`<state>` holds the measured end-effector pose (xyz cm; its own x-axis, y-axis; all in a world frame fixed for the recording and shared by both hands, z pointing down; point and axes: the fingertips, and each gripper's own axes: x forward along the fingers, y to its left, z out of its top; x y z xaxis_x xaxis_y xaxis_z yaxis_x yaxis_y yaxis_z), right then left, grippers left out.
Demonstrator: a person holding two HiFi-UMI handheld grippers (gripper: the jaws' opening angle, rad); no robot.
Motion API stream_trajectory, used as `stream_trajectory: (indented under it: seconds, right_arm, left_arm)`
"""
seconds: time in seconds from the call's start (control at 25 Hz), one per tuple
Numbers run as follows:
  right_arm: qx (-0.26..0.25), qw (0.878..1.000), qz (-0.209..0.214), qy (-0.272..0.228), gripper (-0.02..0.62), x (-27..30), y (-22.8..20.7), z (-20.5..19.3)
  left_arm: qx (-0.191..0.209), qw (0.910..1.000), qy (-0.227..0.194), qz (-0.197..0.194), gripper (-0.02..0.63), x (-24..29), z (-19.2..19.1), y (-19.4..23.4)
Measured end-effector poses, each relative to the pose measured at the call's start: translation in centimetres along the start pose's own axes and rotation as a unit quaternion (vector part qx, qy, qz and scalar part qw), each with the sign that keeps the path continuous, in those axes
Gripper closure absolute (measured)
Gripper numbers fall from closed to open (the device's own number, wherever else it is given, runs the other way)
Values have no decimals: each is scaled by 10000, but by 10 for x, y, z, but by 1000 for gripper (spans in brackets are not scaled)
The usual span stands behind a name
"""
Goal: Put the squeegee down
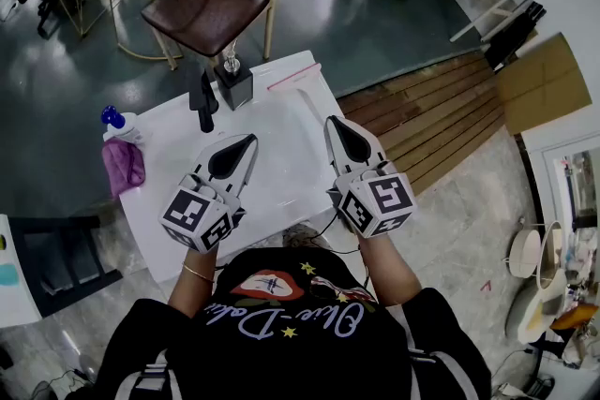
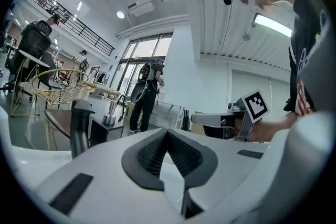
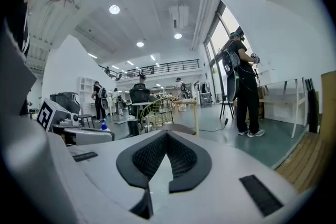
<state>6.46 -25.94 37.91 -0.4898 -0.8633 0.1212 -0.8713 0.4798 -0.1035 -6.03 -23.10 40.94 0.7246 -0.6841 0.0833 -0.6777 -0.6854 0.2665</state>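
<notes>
Black squeegee (image 1: 203,101) sits on the white worktop (image 1: 281,155), far side, just beside a black box (image 1: 234,85). It's clear of both my tools. Left hand-held gripper (image 1: 249,142) and right hand-held gripper (image 1: 331,122): jaws closed, nothing held. Purple cloth (image 1: 125,166) at the left edge.

Black squeegee (image 1: 203,102), white table (image 1: 281,150)

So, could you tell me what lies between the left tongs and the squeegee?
Nothing: in the head view, only bare white table separates the left tongs from the squeegee.
</notes>
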Motion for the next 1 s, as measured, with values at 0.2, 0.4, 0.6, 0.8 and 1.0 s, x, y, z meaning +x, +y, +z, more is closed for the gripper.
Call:
stream_trajectory:
  seconds: [0.2,0.4,0.6,0.8,1.0]
  right_arm:
    - [-22,10000,-76,-21,597,-1,-3,2]
    - [21,9999,-104,-10,597,-1,-5,0]
    - [63,9999,-93,5,597,0,-4,0]
    - [66,9999,-82,12,597,1,-2,0]
    - [77,9999,-86,46,597,2,-2,-1]
  left_arm:
    - [-13,10000,3,0,607,0,1,0]
    - [-43,10000,9,-10,608,0,-1,0]
    - [-40,10000,15,19,609,-1,0,1]
    - [-70,10000,3,11,609,-2,-1,2]
    - [-24,10000,36,31,609,-3,-1,4]
